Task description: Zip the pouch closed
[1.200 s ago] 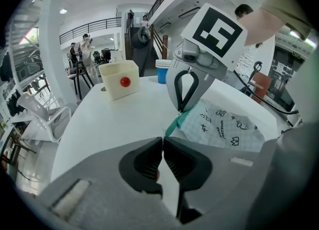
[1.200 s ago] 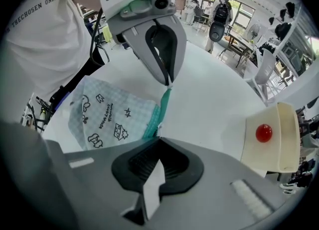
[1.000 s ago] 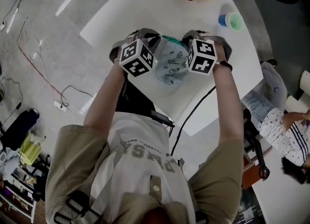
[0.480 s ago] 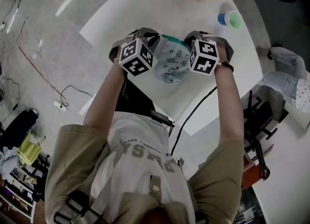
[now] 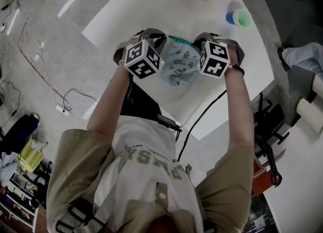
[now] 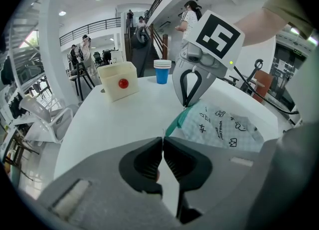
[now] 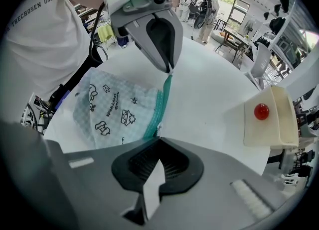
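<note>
Two pouch (image 5: 177,65) ends pinched (teal zip edge (image 7: 162,99)), left gripper (image 6: 162,140) clamping one, right gripper (image 7: 158,139) the other

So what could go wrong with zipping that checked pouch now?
The left gripper and right gripper each pinch only an end of the teal zip with their very tips, so either could slip off. The pale checked fabric pouch lies slack on the white table, so cloth might bunch and jam the zip.
</note>
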{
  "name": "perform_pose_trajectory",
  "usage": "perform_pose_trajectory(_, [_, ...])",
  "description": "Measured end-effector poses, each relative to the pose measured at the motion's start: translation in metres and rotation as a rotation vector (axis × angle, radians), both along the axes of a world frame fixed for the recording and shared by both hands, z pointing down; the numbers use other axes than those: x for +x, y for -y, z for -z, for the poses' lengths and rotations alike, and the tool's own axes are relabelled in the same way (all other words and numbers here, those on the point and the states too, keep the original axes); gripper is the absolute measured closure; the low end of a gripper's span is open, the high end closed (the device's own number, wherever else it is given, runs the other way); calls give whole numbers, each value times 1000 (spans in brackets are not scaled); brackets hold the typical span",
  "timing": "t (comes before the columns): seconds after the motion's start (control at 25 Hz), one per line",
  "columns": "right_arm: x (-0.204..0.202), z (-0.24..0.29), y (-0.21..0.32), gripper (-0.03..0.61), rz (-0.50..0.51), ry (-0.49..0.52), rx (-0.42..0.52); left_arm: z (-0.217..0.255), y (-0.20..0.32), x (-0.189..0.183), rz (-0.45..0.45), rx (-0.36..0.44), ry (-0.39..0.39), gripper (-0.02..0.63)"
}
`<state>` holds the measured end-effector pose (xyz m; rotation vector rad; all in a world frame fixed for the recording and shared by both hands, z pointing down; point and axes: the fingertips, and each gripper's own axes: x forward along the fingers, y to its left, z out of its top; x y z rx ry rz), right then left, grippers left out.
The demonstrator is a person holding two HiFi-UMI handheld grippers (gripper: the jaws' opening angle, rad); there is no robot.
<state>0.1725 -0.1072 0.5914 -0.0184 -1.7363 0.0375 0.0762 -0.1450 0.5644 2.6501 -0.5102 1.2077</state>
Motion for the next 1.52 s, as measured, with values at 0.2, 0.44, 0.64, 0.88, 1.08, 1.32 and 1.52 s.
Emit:
perform_pose_trajectory(0.2, [9, -1, -3, 578, -18, -7, -3, -1, 0, -2, 5, 0, 3, 591])
perform_pose_trajectory(0.44, [17, 0, -7, 578, -33, -13, -3, 0, -1, -2, 7, 3, 6, 591])
perform_pose_trajectory(0.64, [19, 0, -8, 578, -49, -9, -5, -2, -2, -3, 9, 2, 9, 591])
perform_pose_trajectory(0.88, [22, -2, -9, 578, -58, -11, -3, -2, -3, -1, 2, 5, 12, 591])
perform_pose_trajectory(1.08, [27, -1, -11, 578, -66, -12, -8, -2, -3, -3, 12, 4, 15, 591])
perform_pose_trajectory(1.32, [33, -2, -15, 578, -51, -33, -7, -3, -4, -3, 13, 6, 21, 591])
perform_pose_trajectory(1.52, [49, -4, -18, 578, -86, -38, -18, -7, 1, -14, 35, 2, 35, 591])
